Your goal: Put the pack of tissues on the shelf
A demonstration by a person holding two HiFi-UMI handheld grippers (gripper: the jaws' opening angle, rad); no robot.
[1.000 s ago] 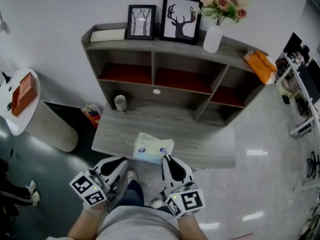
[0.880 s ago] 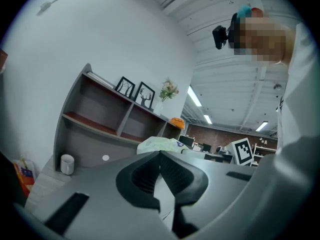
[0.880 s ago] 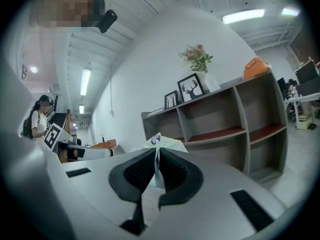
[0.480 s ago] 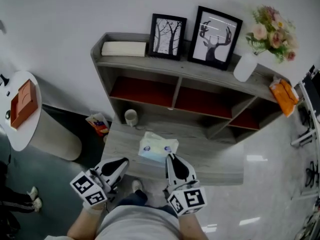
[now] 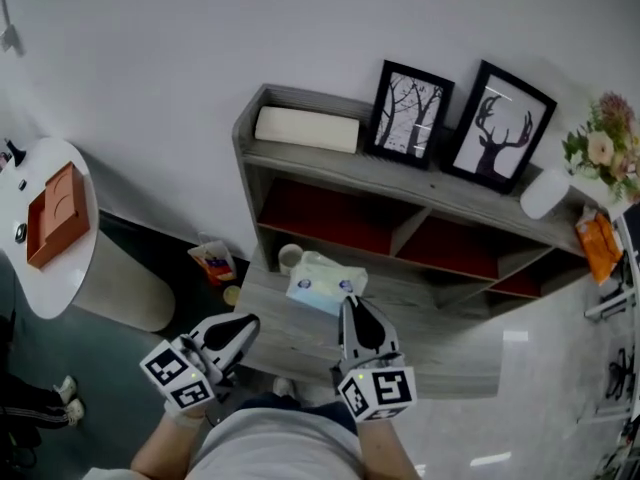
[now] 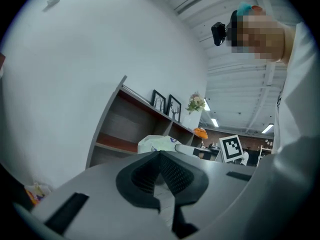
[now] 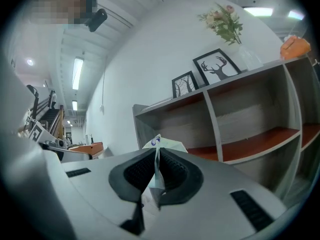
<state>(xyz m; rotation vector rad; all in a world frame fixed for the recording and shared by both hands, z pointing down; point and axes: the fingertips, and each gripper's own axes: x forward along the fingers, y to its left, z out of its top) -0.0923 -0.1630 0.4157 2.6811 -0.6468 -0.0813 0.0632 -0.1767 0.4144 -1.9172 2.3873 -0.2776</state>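
Note:
The pack of tissues (image 5: 325,286), white and pale blue, hangs by its near edge from my right gripper (image 5: 347,306), which is shut on it. It is held above the grey desk board (image 5: 290,338), just in front of the shelf's (image 5: 400,183) lower left compartment. In the right gripper view a thin fold of the pack (image 7: 164,145) is pinched between the pads of the right gripper (image 7: 156,176). My left gripper (image 5: 240,330) is shut and holds nothing, low at the left of the pack. From the left gripper (image 6: 161,184) the pack (image 6: 157,143) shows ahead.
A white cup (image 5: 290,258) stands on the desk by the shelf's left wall. On the shelf top are a white box (image 5: 306,128), two framed pictures (image 5: 412,113), a vase of flowers (image 5: 600,153) and an orange bag (image 5: 600,243). A round white table (image 5: 30,268) stands at left.
My right gripper has carried the pack forward from the desk's near edge toward the shelf. The left gripper has stayed low at the left. The head view has swung left.

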